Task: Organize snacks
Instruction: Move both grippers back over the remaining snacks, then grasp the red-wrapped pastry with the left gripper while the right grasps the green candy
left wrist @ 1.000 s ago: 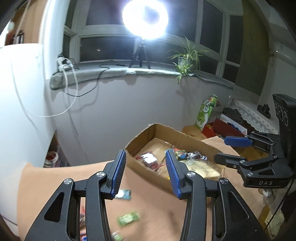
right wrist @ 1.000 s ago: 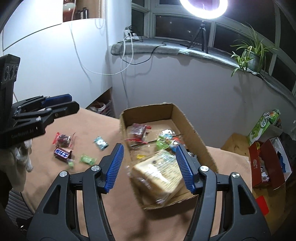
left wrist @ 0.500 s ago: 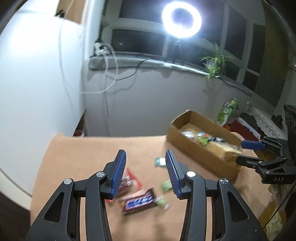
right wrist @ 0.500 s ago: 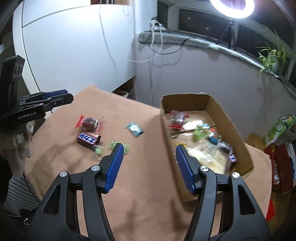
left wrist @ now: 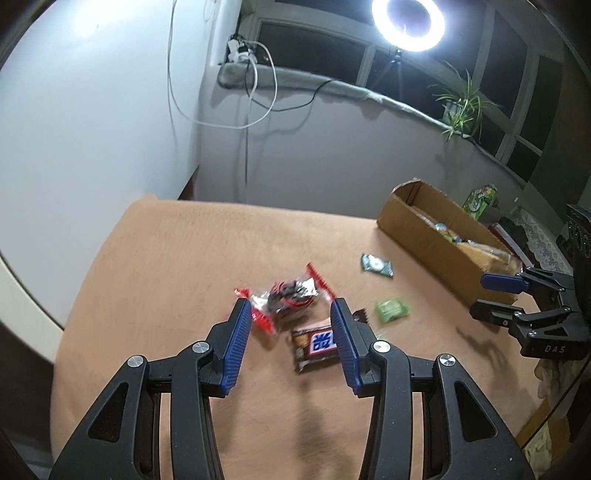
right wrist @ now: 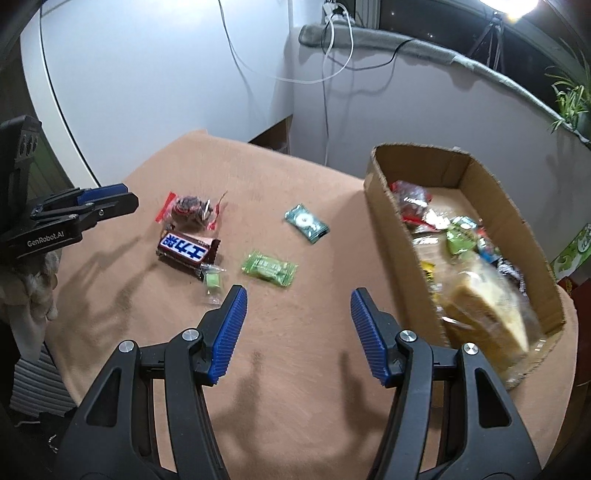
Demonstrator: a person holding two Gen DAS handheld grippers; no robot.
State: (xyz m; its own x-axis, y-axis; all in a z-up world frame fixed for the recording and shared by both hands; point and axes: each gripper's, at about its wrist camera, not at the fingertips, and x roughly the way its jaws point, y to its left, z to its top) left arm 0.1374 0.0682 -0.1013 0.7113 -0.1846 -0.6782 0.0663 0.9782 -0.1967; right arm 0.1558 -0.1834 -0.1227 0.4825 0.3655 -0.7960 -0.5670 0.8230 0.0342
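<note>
Tan cloth-covered table point(right wrist: 303, 369) beneath ring light point(left wrist: 408, 20), windowsill plant point(left wrist: 461, 105).

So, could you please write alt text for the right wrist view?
The open right gripper hovers above a tan cloth where five wrapped snacks lie loose, including a chocolate bar and a green candy. A snack-filled cardboard box stands to the right; the left gripper is at far left.

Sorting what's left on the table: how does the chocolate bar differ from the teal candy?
The chocolate bar is a long brown block with a blue and white label; the teal candy is a small flat packet showing a white ring. The bar touches other wrappers; the teal candy lies alone, nearer the cardboard box. Both lie flat, still outside the box.
</note>
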